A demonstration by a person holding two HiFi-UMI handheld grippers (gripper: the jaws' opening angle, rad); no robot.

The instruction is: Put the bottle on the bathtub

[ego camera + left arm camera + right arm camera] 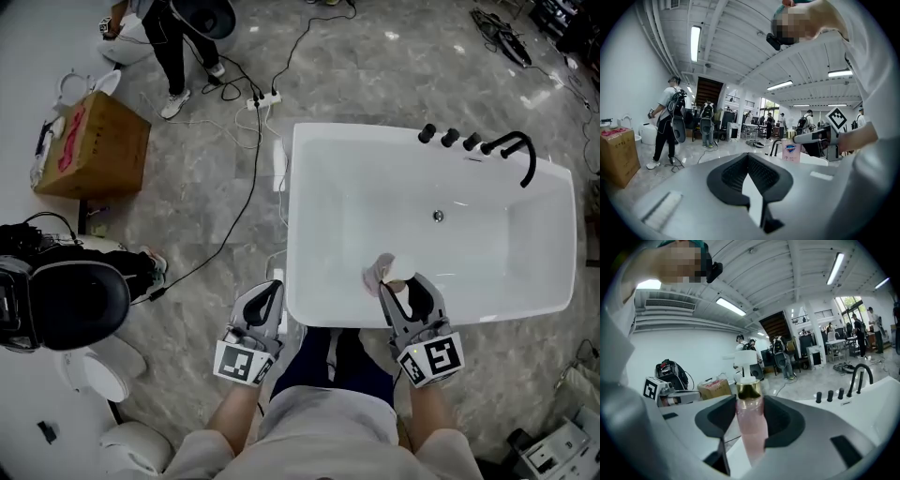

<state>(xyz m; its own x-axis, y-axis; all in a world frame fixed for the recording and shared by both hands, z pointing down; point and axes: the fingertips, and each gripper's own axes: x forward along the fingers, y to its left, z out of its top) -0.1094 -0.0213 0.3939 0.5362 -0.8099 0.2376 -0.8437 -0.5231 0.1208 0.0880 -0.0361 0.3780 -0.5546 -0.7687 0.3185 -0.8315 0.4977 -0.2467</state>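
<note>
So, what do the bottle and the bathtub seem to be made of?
Bottle: probably clear plastic, since pink liquid shows through; the collar is shiny gold, metal or metallised plastic; the pump is matte white plastic. Bathtub: glossy white, acrylic or enamel by its soft reflections; I cannot tell which.

Grey marbled floor (375, 75) under white bathtub (375, 131), cardboard box (103, 150), power strip (262, 99)

An open lab hall: bathtub (356, 187) on marble floor (375, 75), power strip (263, 98), cardboard box (103, 141).
</note>
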